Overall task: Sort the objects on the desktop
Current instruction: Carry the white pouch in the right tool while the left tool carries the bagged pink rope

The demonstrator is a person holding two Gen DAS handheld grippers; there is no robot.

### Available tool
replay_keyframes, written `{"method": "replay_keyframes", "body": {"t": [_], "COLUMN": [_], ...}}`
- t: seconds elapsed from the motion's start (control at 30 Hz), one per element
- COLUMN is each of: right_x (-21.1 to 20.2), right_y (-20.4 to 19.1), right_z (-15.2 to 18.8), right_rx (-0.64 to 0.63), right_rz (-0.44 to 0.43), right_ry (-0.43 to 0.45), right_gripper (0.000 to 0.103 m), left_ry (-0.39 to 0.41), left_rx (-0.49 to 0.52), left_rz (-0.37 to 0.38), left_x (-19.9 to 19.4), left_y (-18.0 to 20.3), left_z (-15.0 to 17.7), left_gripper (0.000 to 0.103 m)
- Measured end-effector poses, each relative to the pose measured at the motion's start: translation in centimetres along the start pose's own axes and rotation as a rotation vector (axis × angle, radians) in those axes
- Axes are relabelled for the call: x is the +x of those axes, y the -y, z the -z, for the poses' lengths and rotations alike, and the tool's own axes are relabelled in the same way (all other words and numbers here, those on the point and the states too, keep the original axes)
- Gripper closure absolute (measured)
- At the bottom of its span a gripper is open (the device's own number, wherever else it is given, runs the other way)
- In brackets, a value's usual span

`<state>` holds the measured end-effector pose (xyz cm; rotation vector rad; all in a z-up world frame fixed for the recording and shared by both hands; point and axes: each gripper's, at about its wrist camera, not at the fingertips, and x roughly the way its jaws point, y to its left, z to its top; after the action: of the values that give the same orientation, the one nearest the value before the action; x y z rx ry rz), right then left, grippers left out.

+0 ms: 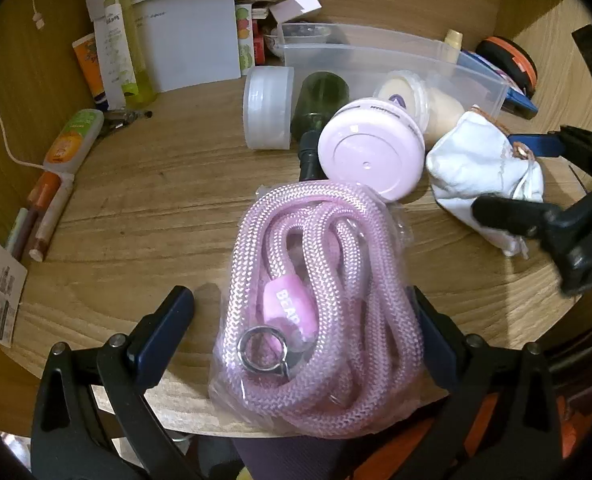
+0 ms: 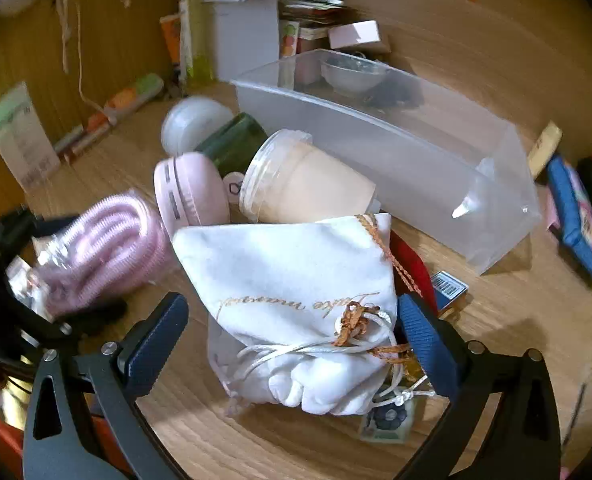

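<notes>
A coiled pink rope in clear plastic wrap (image 1: 316, 312) lies at the table's near edge between the fingers of my open left gripper (image 1: 300, 336); the right finger touches the wrap, the left stands apart. It also shows in the right wrist view (image 2: 103, 252). A white drawstring pouch (image 2: 296, 304) lies between the fingers of my open right gripper (image 2: 291, 340); its right finger is against the pouch. The pouch (image 1: 484, 172) and right gripper (image 1: 536, 184) show in the left wrist view. A clear plastic bin (image 2: 396, 152) stands behind.
A lilac round case (image 1: 370, 152), a cream jar (image 2: 308, 184), a green cup (image 1: 320, 100) and a clear round tub (image 1: 267, 108) cluster before the bin. Bottles, tubes and papers (image 1: 119, 48) line the left back. A blue pouch (image 2: 576, 216) lies right.
</notes>
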<state>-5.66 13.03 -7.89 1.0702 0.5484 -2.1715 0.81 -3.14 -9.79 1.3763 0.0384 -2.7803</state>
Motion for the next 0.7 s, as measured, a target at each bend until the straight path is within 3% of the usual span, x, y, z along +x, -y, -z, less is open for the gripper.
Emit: {"method": "replay_keyframes", "body": {"t": [0.13,0.17,0.2,0.23,0.3,0.33,0.53,0.63,0.7], "right_x": [1.0,1.4,1.6,1.7,1.4,1.0,-0.2,-1.2,-1.8], "right_y": [-1.9,-2.5,-2.7,-2.8,-2.6,-2.2,-0.5,0.3,1.2], "right_z": [-0.2,-0.2,-0.3,-0.3,-0.6,-0.8,-1.7,-1.8,-2.1], "right_rx": [-0.113,-0.15,-0.169,-0.184,-0.188,-0.176,-0.085,-0.022,0.043], "right_rz": [0.11,0.148,0.164,0.184,0.169,0.147,-0.024,-0.143,-0.275], "right_ry": [-0.014,-0.014,-0.016,-0.017,-0.015,-0.016,-0.045,-0.057,-0.069], "right_gripper": [0.002,0.006,0.018,0.024,0.032,0.038,0.045,0.045,0.045], "left_ry": [0.006,0.01,0.013,0.016,0.016,0.017,0.02,0.01,0.002], "left_rx": [0.008,0.011,0.015,0.021,0.027,0.03,0.031,0.016,-0.003], "left_rz": [0.009,0.011,0.012,0.017,0.02,0.022,0.032,0.057,0.081], "left_x": [0.1,0.0,-0.1,-0.1,-0.2,-0.3,-0.5,-0.6,-0.8], "left_y": [-0.1,0.0,0.1,0.1,0.3,0.3,0.3,-0.1,-0.5], "left_z": [-0.1,-0.2,-0.3,-0.4,-0.6,-0.6,-0.7,-0.9,-0.9], "left_gripper": [0.006,0.009,0.015,0.022,0.029,0.03,0.041,0.043,0.043]}}
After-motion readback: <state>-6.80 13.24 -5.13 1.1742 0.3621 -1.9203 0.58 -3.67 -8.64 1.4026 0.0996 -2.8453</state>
